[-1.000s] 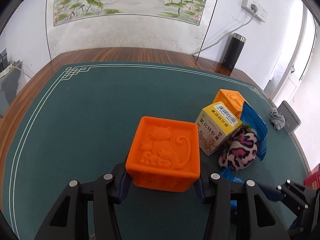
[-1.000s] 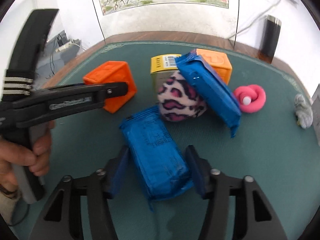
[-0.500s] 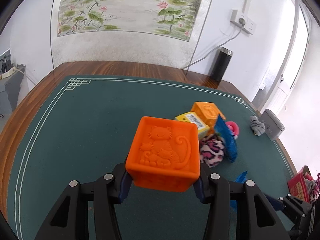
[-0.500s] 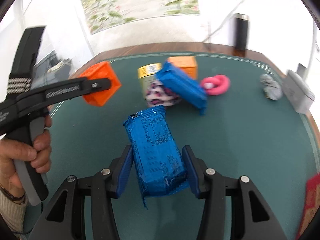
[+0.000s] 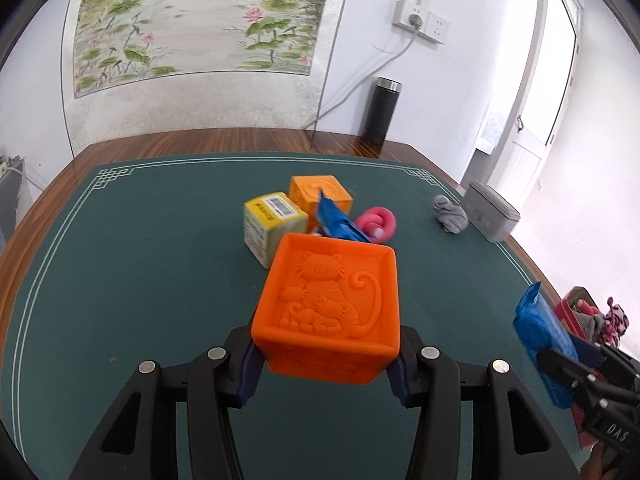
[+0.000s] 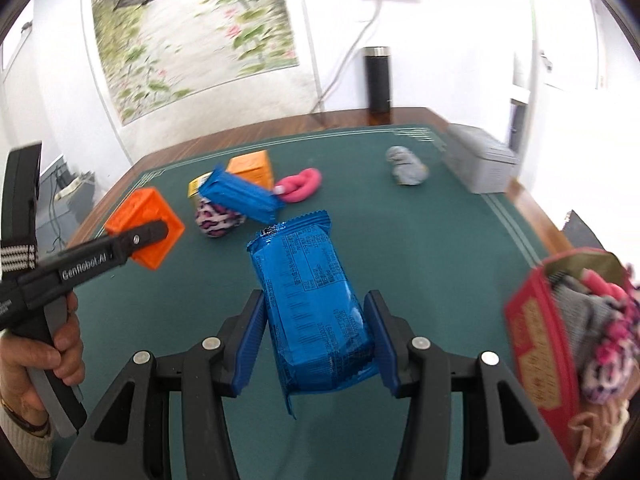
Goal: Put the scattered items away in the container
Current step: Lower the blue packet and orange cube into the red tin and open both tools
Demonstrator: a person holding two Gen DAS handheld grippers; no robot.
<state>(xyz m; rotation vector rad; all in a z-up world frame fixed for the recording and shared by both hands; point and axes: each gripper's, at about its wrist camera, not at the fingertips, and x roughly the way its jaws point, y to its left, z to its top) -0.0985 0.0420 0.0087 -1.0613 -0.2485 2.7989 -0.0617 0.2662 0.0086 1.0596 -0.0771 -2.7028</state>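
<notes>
My left gripper (image 5: 326, 364) is shut on an orange cat-embossed cube (image 5: 330, 306), held above the green mat; the cube also shows in the right wrist view (image 6: 146, 232). My right gripper (image 6: 314, 340) is shut on a blue snack packet (image 6: 310, 300), seen in the left wrist view (image 5: 544, 344) at the right. The red container (image 6: 536, 340) at the right holds soft items. On the mat lie a second orange cube (image 5: 320, 196), a yellow box (image 5: 272, 224), another blue packet (image 6: 238, 196), a leopard plush (image 6: 218, 220) and a pink ring (image 6: 302, 186).
A grey sock (image 5: 450, 214) and a grey box (image 5: 492, 216) sit at the mat's right edge. A black flask (image 5: 384, 110) stands at the back of the wooden table. A wall with a painting lies behind.
Both grippers have lifted with their loads and swung right. The pile looks farther away. The red container has come into the right wrist view.
</notes>
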